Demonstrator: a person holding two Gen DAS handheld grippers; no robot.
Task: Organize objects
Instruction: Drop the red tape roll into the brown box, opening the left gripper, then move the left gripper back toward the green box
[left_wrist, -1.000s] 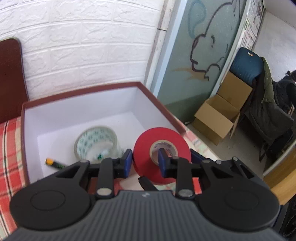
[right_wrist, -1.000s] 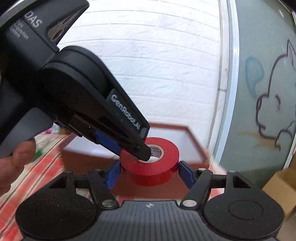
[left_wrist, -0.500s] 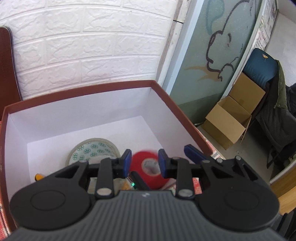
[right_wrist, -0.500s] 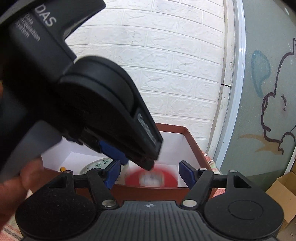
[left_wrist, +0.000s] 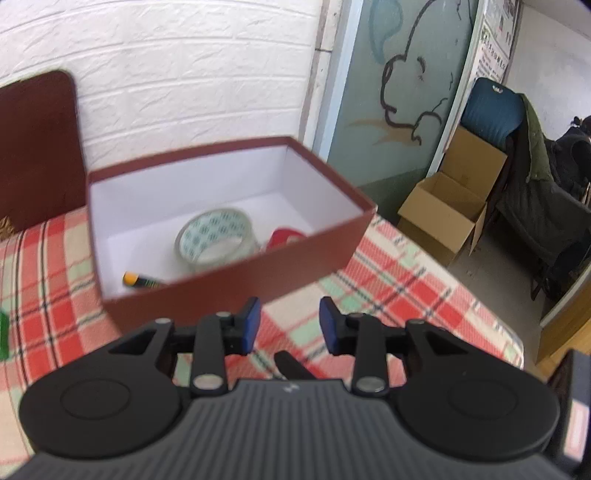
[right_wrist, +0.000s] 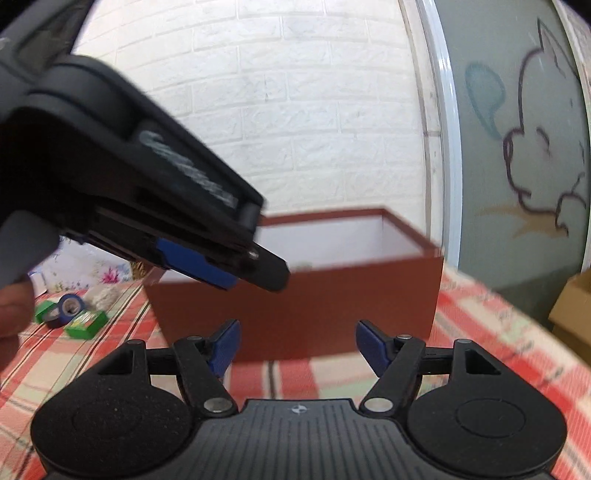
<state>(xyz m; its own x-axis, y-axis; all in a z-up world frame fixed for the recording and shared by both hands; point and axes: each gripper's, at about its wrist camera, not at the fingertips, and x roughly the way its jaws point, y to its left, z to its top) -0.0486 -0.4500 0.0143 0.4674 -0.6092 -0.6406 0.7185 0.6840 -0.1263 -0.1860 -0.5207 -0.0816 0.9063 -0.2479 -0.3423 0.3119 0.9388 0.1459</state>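
- The left gripper (left_wrist: 289, 320) has its blue-padded jaws parted with nothing between them; it hovers over the plaid cloth just in front of the box.
- The right gripper (right_wrist: 296, 345) has its jaws spread wide and empty, facing the near wall of the box.
- In the right wrist view the left gripper crosses the upper left of the picture, blurred, its tip in front of the near rim of the box.
- The maroon box (left_wrist: 295, 273) stands open on the surface, white inside, its near wall just beyond both pairs of jaws.
- Inside the box a red tape roll (left_wrist: 284, 237) lies near the right part of the front wall, only partly seen over the rim.
- A clear tape roll (left_wrist: 216, 240) with a green-patterned core lies in the box just left of the red one.
- An orange-capped black item (left_wrist: 142, 280), too small to name, lies at the front left of the box floor.
- The red-and-green plaid cloth (left_wrist: 402, 295) covers the surface under the box.
- To the left of the box, well apart from it, a blue tape roll (right_wrist: 66, 309) sits between two green boxes (right_wrist: 85, 323) on the cloth.
- A maroon lid (left_wrist: 38, 147) leans upright against the white brick wall (left_wrist: 184, 74) behind the box.
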